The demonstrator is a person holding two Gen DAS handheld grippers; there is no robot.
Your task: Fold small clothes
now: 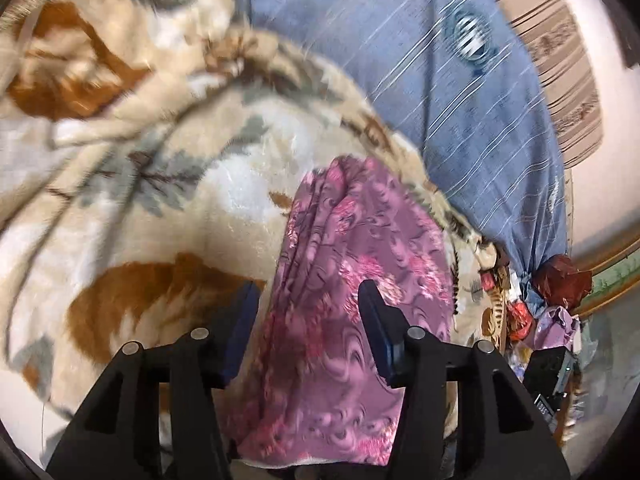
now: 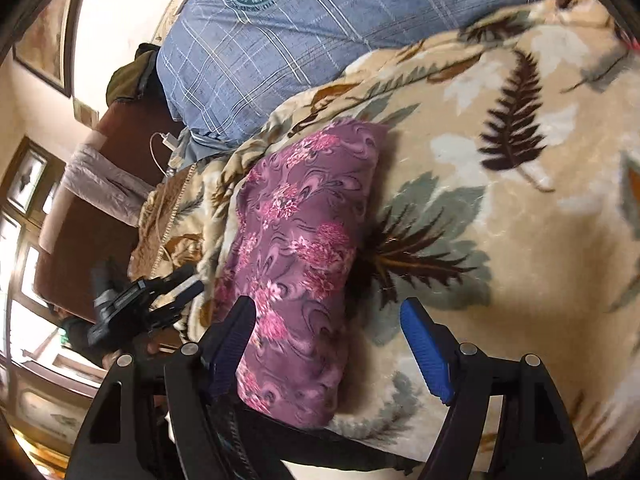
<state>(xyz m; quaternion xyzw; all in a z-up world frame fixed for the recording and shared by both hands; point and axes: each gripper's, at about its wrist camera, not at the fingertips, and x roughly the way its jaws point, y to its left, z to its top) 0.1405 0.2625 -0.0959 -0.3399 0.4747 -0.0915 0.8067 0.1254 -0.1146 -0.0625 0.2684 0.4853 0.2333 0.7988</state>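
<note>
Two views. Left wrist: the left gripper [image 1: 308,312] hangs with its fingers spread apart above a folded purple floral garment [image 1: 352,280], which lies on a beige leaf-patterned blanket [image 1: 160,200] beside a blue pillow [image 1: 400,60]. Right wrist: the right gripper [image 2: 332,328], fingers also spread, hovers over the garment's [image 2: 304,240] near end.

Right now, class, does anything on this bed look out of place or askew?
Nothing looks damaged or spilled. The purple floral garment lies folded into a narrow strip on the leaf-patterned blanket. The blanket itself is rumpled near the blue pillow. Both the left gripper and the right gripper have open jaws.
</note>
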